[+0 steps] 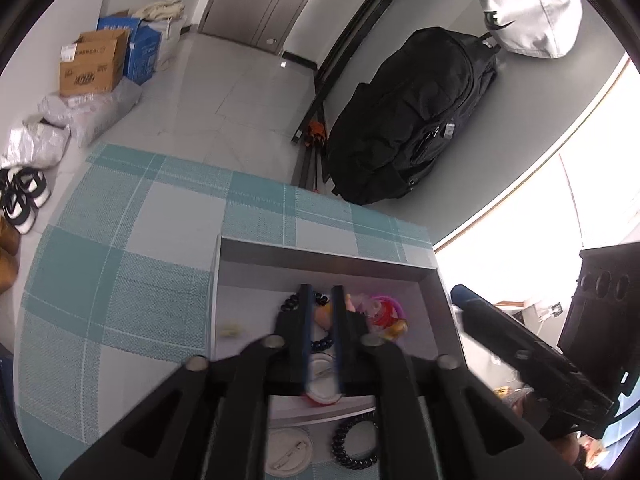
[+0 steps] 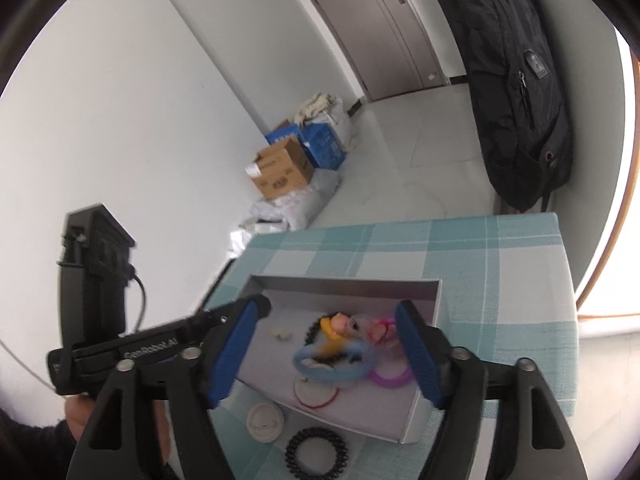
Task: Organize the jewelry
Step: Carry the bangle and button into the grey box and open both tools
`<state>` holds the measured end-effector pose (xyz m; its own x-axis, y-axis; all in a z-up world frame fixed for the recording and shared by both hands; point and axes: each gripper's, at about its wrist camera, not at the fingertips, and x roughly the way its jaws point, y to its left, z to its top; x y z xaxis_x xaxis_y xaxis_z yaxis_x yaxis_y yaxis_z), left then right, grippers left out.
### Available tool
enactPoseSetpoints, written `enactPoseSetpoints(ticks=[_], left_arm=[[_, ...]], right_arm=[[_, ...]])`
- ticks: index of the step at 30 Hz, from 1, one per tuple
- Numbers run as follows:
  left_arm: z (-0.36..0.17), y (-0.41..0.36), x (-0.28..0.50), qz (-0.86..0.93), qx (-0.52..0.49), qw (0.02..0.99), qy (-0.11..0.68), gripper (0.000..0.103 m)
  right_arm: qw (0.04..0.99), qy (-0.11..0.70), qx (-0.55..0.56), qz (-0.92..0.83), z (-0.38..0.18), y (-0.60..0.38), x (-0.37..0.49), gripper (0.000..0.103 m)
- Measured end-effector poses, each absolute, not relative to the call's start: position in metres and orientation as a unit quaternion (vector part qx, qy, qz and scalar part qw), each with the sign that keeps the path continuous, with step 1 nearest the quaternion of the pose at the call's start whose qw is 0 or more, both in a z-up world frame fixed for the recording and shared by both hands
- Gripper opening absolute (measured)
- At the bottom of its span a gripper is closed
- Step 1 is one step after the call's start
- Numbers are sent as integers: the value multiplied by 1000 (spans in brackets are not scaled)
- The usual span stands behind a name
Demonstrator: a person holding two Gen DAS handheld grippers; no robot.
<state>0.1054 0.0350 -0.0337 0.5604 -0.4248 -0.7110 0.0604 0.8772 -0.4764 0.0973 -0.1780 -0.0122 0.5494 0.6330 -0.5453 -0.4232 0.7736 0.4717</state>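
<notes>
Our left gripper (image 1: 321, 288) hangs over the grey box (image 1: 320, 256), its jaws drawn nearly together with only a narrow slot between the pads; nothing is pinched there, and through the slot we see a dark bead bracelet (image 1: 322, 343) lying on the box floor. Our right gripper (image 2: 328, 344) stands spread wide and empty above the same box, its blue pads framing the heap of jewelry inside. That heap sits toward the middle of the box: a pale blue band (image 2: 334, 364) lies flat on top, a purple ring (image 2: 390, 378) just beside it, a thin red loop (image 2: 316, 394) at the near edge, and a yellow piece with a small pink charm tangled behind — too blurred for us to name further. Outside the box, on the checked cloth (image 2: 500, 280), rest a black coil hair tie (image 2: 316, 450) and a white round badge (image 2: 265, 422), close together near the box's front corner. We judge all of these light, soft or springy, and prone to snagging on one another. The coil tie lies flat, a ring without a long axis, so we would nip it across one side of its rim; the blue band's oval runs roughly left to right in the right wrist view.
</notes>
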Motion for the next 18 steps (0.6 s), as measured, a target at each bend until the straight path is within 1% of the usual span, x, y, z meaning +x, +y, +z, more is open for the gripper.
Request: enactPoseSetpoints(ticks=[1, 3, 4, 5, 7, 13, 18], left_arm=[[-33, 35, 105, -140, -204, 860, 447, 17], [-29, 34, 102, -142, -199, 866, 437, 24], [-27, 33, 100, -138, -191, 870, 432, 31], [-26, 32, 99, -138, -186, 873, 429, 40], [-25, 31, 96, -131, -181, 878, 424, 47], [-27, 26, 94, -113, -158, 881, 432, 48], [-32, 26, 85, -89, -134, 882, 444, 48]], right_arm=[[874, 353, 145, 301, -9, -181, 95, 91], [881, 339, 147, 296, -4, -186, 92, 95], [884, 337, 147, 291, -3, -187, 91, 98], [886, 337, 146, 283, -4, -188, 91, 99], [884, 343, 148, 282, -5, -189, 93, 99], [890, 343, 128, 271, -4, -188, 88, 103], [896, 344, 100, 262, -5, -183, 79, 103]])
